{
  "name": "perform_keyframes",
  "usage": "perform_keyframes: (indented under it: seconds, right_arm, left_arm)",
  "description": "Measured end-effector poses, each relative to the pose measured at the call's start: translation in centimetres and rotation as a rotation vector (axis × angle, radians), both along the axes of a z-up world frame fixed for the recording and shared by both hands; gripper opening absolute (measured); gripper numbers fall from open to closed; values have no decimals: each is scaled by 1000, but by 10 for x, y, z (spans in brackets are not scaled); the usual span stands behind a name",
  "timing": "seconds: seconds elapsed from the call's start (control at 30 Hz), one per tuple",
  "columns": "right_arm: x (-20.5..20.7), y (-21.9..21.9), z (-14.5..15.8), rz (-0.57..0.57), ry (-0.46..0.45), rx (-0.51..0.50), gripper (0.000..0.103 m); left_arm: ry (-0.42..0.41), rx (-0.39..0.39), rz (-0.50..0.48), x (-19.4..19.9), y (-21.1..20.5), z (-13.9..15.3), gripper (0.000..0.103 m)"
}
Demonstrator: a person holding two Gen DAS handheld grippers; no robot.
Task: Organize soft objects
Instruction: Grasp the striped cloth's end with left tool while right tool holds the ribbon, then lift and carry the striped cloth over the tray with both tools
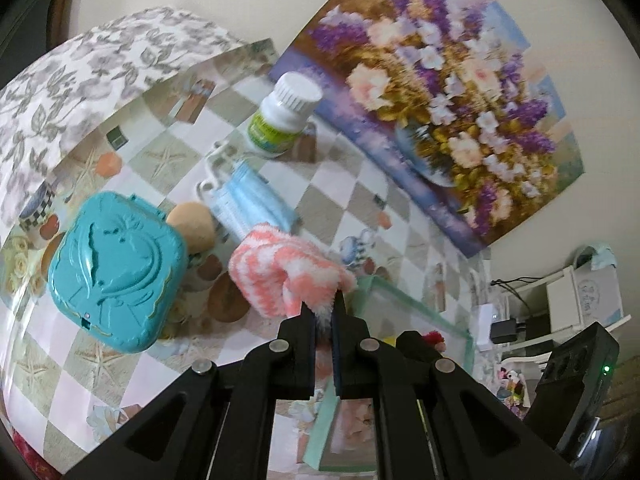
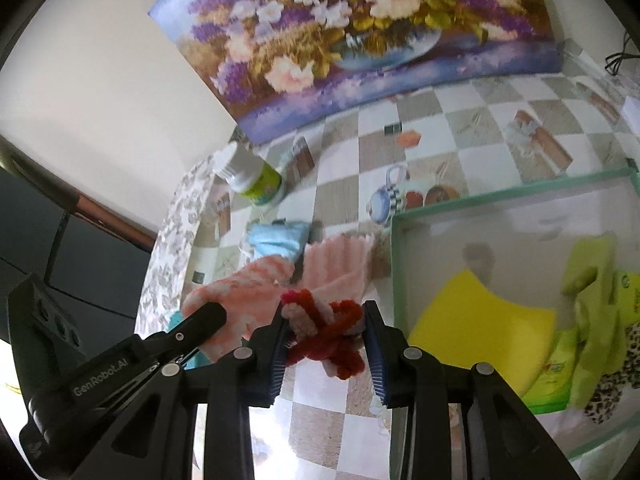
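Note:
My left gripper (image 1: 323, 312) is shut on a fluffy pink-and-white striped sock (image 1: 280, 272) and holds it just above the checkered table. The sock also shows in the right wrist view (image 2: 240, 296), with the left gripper's arm in front of it. My right gripper (image 2: 326, 336) is shut on a red-and-pink pipe-cleaner bundle (image 2: 324, 340), held left of the green-rimmed tray (image 2: 400, 232). The tray holds a yellow sponge (image 2: 480, 320), a lime cloth (image 2: 592, 292) and a leopard-print item (image 2: 616, 380). A pink ribbed cloth (image 2: 340, 264) lies on the table beyond the bundle.
A teal plastic case (image 1: 116, 268), a tan sponge ball (image 1: 192, 224), folded blue face masks (image 1: 252, 196) and a white pill bottle (image 1: 280, 116) stand on the table. A flower painting (image 1: 440, 92) leans on the wall. A patterned sheet (image 1: 80, 80) curves up at left.

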State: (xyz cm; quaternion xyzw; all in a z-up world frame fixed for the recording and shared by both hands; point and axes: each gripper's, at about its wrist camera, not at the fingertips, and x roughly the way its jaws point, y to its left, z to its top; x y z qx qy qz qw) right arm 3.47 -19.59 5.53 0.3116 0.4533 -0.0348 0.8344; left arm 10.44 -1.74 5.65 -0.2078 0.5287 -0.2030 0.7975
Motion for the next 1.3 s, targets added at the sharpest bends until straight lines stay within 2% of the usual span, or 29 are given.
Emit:
perform_keyframes:
  seconds: [0.67, 1.0, 1.3]
  right_arm:
    - [-31, -45, 48, -116, -112, -23, 37]
    - [-57, -91, 69, -236, -141, -47, 37]
    - [-102, -136, 83, -371, -154, -98, 37]
  left_arm:
    - [-253, -61, -118, -18, -38, 65, 6]
    - [-369, -89, -244, -51, -74, 103, 6]
    - [-446, -137, -393, -94, -113, 127, 6]
